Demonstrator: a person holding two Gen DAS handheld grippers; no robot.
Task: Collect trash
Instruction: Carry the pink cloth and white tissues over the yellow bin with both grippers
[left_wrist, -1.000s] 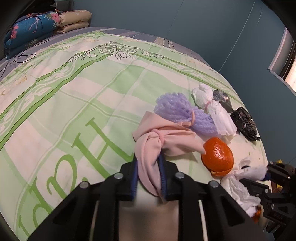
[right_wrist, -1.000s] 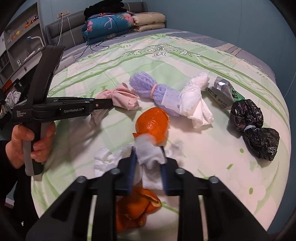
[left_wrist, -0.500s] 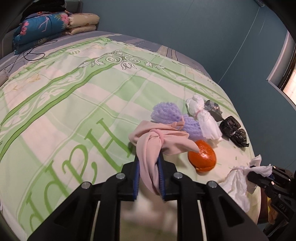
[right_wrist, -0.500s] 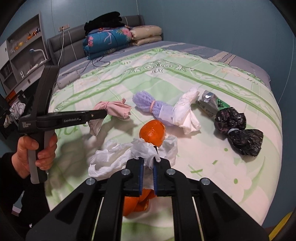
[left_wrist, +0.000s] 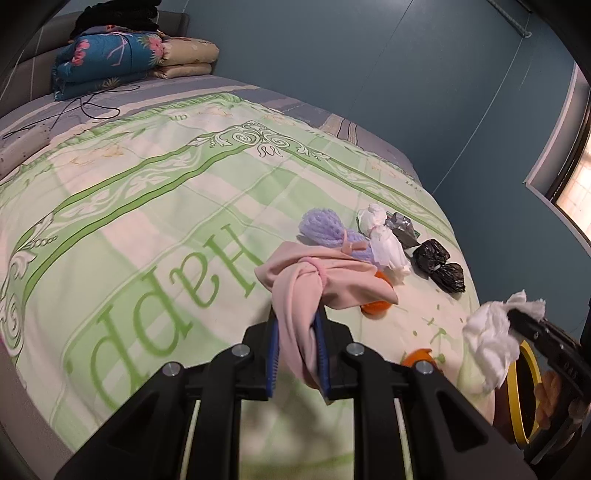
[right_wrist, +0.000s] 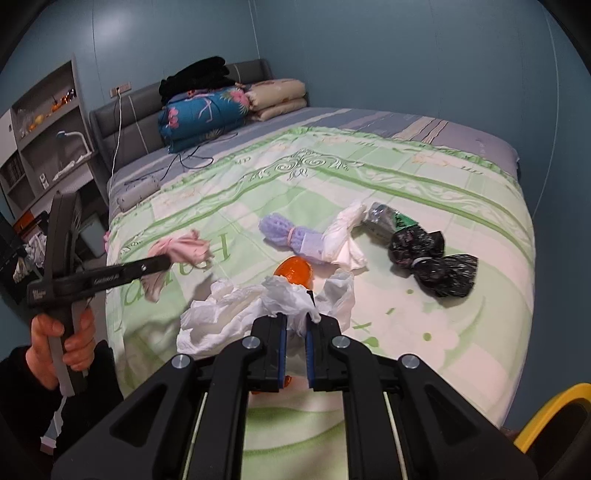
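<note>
Left gripper (left_wrist: 297, 350) clamped nearly shut on a knotted pink cloth (left_wrist: 314, 284), lifted clear of the green bedspread (left_wrist: 147, 229); cloth ends draping down between the blue pads; pointing forward and down over the bed. Right gripper (right_wrist: 294, 334) pinched tight on crumpled white tissue (right_wrist: 258, 306), jaws having just closed on it, tissue hanging above the bed edge; tilted downward likewise. Gripped at the handle by a hand (right_wrist: 61, 343) in a dark sleeve, seen from the right wrist. Left on the bedspread: orange peel (right_wrist: 294, 271), purple net (right_wrist: 288, 236), white bundle (right_wrist: 343, 236), black bags (right_wrist: 432, 260).
</note>
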